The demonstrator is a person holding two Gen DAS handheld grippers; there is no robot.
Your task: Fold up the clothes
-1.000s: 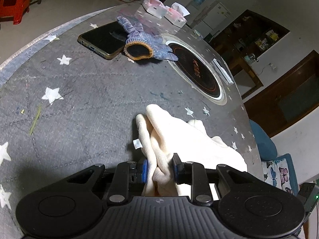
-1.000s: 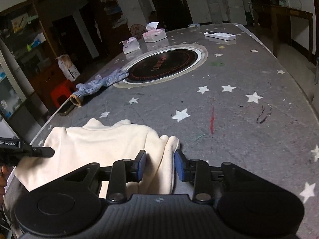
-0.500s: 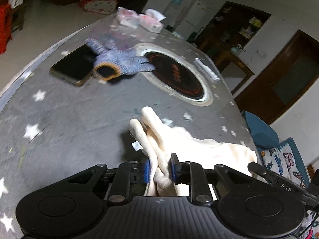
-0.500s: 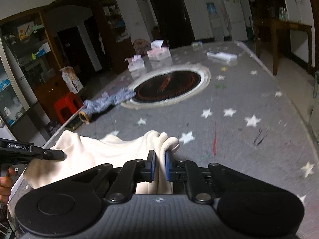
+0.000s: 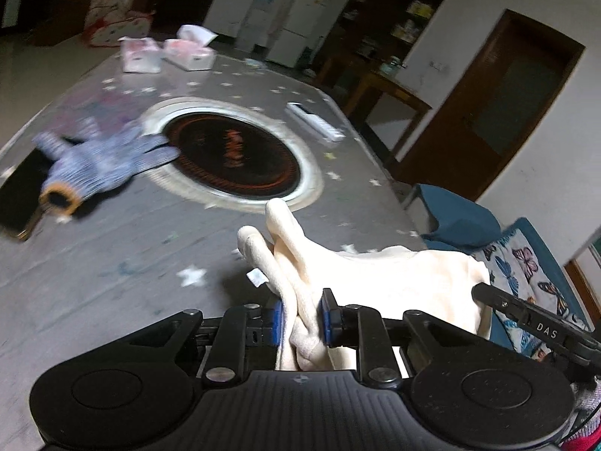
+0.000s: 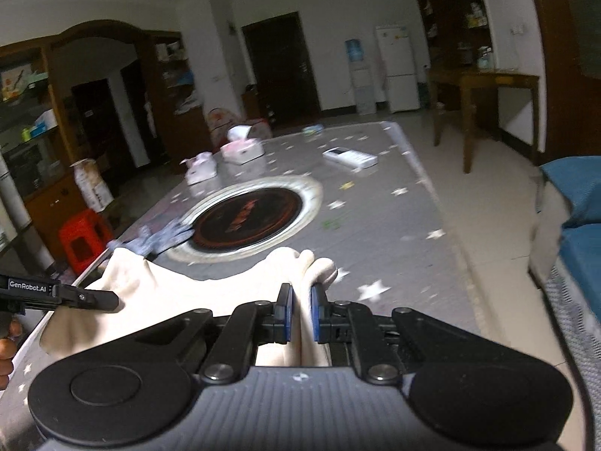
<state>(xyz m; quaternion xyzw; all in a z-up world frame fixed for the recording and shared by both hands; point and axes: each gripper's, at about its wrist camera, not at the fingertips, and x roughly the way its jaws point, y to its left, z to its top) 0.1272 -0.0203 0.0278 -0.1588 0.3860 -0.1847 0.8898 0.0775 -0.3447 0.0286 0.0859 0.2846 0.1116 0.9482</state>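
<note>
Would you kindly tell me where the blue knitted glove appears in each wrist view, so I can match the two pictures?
Left wrist view: the blue knitted glove lies at the left, fingers reaching the round burner's rim, cuff toward the dark phone.
Right wrist view: the glove sits left of centre, partly hidden behind the cream garment.
Shared landmark: the round black burner set in the table.

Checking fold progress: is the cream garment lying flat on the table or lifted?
Lifted: the cream garment hangs bunched between the left gripper and right gripper, both shut on its edges.
</note>
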